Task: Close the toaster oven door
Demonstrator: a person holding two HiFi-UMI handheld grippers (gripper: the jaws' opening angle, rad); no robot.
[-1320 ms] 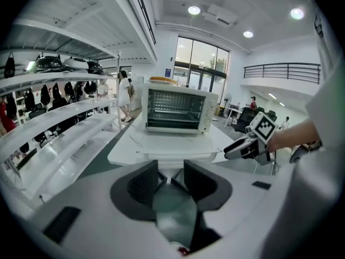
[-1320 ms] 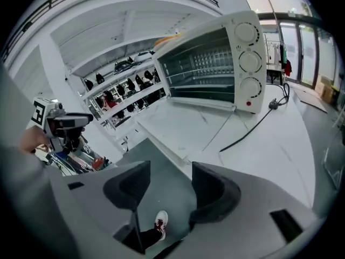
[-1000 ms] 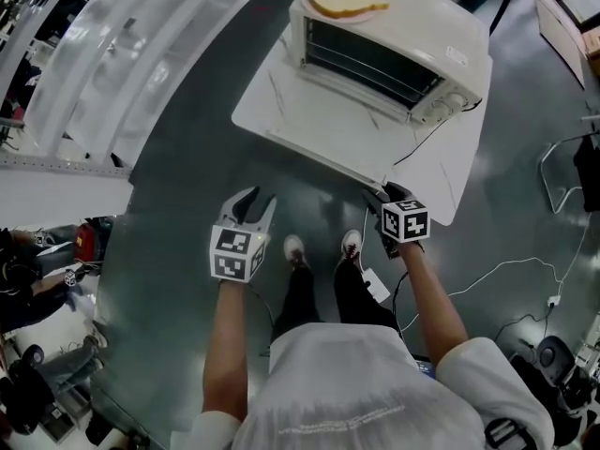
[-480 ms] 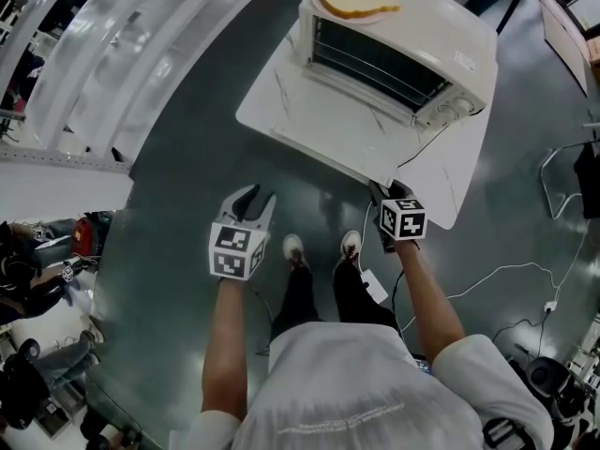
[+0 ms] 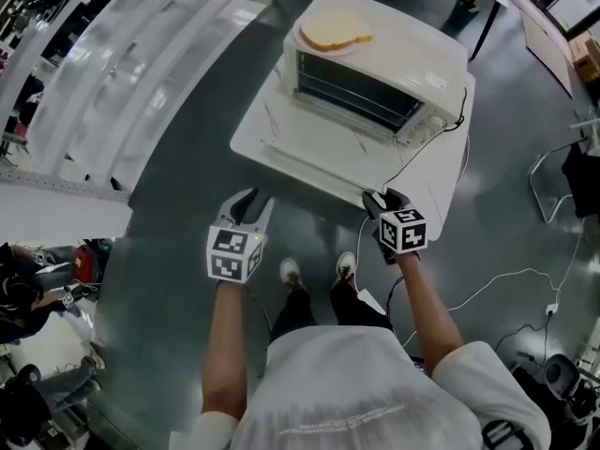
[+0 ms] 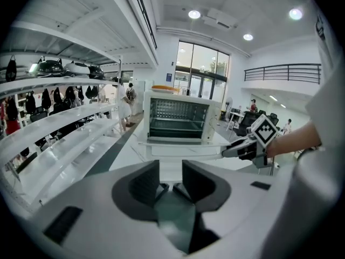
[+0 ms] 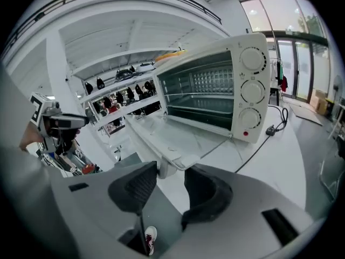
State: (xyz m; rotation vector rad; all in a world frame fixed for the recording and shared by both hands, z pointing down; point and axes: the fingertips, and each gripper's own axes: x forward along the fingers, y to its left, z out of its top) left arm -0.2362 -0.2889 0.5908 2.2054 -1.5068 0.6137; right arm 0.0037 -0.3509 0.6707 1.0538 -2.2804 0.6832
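A white toaster oven [image 5: 375,68] stands on a white table [image 5: 441,176] with its door [image 5: 319,143] dropped open and lying flat toward me. A slice of bread [image 5: 335,31] lies on the oven's top. My right gripper [image 5: 380,200] is at the table's front edge. In the right gripper view the door's [image 7: 167,136] front corner lies just beyond the right gripper [image 7: 171,171]; its jaws are opening and the pads touch nothing. My left gripper [image 5: 255,204] hangs over the floor short of the table. Its jaws are closing with nothing between them.
White shelving [image 5: 122,64] runs along the left. The oven's black power cable [image 5: 422,153] trails over the table's right side. More cables [image 5: 497,275] lie on the floor at the right. The person's shoes [image 5: 292,272] show below the grippers.
The oven and table have slid a little left and up in the head view. Both grippers keep nearly the same places, the right one still at the table's front edge.
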